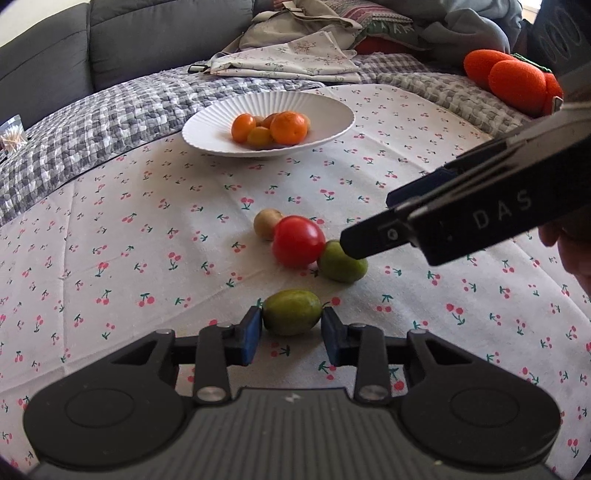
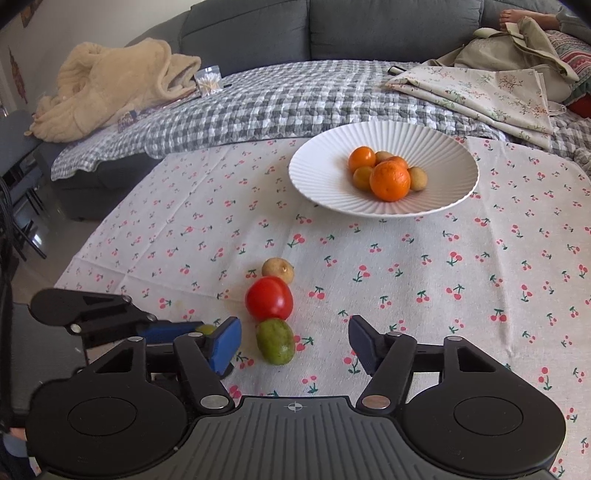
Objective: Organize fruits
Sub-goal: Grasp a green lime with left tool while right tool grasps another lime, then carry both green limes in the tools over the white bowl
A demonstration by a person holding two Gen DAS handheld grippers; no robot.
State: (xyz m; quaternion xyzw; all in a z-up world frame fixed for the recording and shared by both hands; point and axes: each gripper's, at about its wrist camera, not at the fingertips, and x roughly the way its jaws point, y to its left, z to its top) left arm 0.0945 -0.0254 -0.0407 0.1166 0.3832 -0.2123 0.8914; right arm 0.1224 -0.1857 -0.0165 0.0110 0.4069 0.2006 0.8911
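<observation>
A white ribbed plate (image 1: 207,127) (image 2: 325,184) holds several oranges and small brown fruits. On the cherry-print cloth lie a small tan fruit (image 1: 266,222) (image 2: 277,269), a red tomato (image 1: 298,240) (image 2: 269,297) and a green fruit (image 1: 341,264) (image 2: 275,341) in a row. My left gripper (image 1: 291,326) is shut on a second green fruit (image 1: 291,311), low over the cloth; in the right wrist view it shows at the left (image 2: 207,328). My right gripper (image 2: 293,345) is open, its jaws astride the first green fruit; it also shows in the left wrist view (image 1: 354,245).
A grey checked quilt (image 2: 258,99) and a grey sofa (image 2: 258,29) lie behind the table. Folded floral cloth (image 2: 480,88), a beige blanket (image 2: 110,81) and orange plush cushions (image 1: 509,81) rest there. The table's left edge (image 2: 77,254) drops to the floor.
</observation>
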